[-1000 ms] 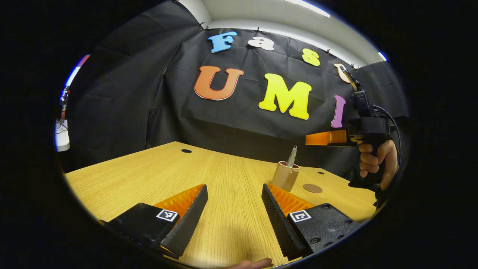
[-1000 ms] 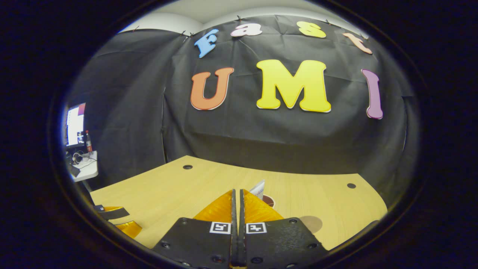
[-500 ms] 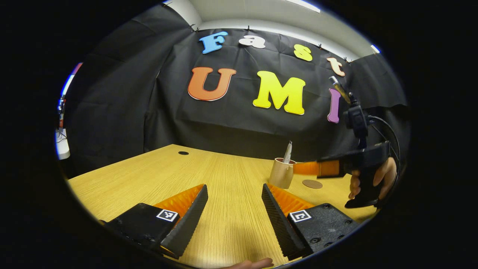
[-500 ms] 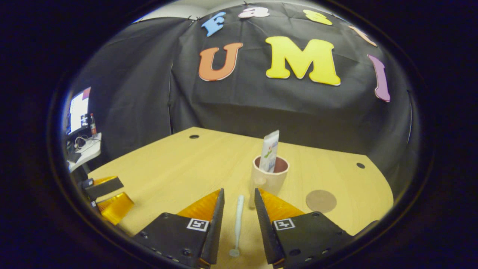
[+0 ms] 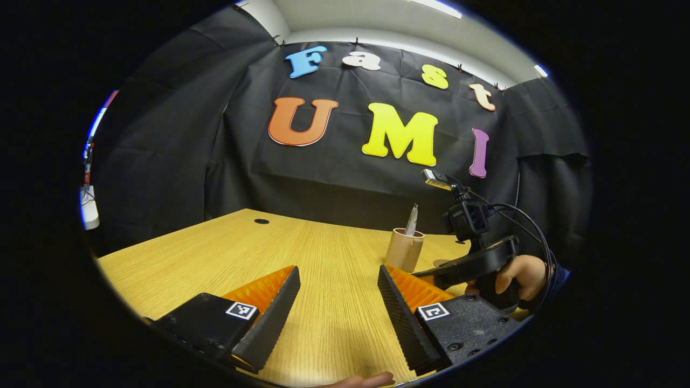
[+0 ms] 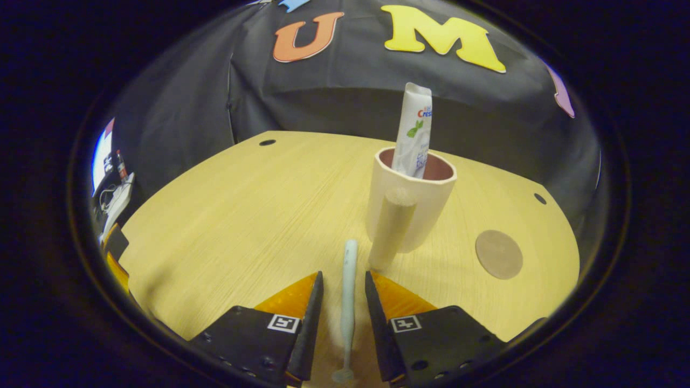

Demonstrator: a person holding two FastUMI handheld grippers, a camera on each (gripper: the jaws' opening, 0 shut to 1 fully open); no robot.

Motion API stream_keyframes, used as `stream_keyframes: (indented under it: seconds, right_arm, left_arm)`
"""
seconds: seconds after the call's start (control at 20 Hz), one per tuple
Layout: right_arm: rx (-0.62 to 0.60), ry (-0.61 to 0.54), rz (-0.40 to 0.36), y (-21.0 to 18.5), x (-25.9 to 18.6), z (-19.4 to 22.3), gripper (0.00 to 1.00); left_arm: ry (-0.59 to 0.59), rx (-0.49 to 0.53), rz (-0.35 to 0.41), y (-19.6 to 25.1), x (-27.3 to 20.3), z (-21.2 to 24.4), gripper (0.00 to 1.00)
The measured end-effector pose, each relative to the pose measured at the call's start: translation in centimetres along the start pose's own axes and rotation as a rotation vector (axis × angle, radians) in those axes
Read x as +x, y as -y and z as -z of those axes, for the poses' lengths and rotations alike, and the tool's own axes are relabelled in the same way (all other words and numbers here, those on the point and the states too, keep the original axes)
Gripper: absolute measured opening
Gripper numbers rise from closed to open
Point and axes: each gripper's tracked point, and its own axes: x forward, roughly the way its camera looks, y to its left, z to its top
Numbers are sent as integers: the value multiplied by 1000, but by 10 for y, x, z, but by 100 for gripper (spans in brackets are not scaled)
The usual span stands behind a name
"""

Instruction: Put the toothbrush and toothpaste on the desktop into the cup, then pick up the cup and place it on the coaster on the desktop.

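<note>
Straddling the toothbrush (image 6: 347, 291) lying on the table (image 6: 242, 215) before the cup (image 6: 409, 202) with my right gripper (image 6: 343, 318), jaws spread; toothpaste (image 6: 414, 137) is standing inside. Next I am closing both fingers squarely on the handle.

Cream cup (image 6: 409, 207), pale mint toothbrush (image 6: 349, 291), white toothpaste (image 6: 413, 137), brown coaster (image 6: 498, 254), wood-grain desktop (image 6: 259, 210)
</note>
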Motion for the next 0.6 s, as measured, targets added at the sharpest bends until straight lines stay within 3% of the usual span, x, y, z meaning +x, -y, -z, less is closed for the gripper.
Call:
stream_keyframes:
  seconds: [0.05, 0.1, 0.15, 0.2, 0.35, 0.6]
  right_arm:
    - [10, -25, -13, -2, 2, 3, 48]
    - [33, -25, -30, -5, 2, -1, 36]
    - [53, -53, -53, -8, 6, 3, 39]
    - [75, -63, -71, -10, 3, 3, 20]
    - [66, -65, -79, -9, -2, 3, 1]
    - [18, 75, -109, -11, -30, -9, 1]
  left_arm:
    - [-1, -5, 0, 0, 0, 0, 93]
    - [-5, -10, -1, -1, 1, 1, 93]
    - [-8, -15, -2, -2, 1, 2, 93]
    - [-11, -21, -2, -2, 1, 3, 93]
    - [-12, -21, -4, -2, 1, 4, 93]
    - [2, 2, -2, 1, 1, 0, 93]
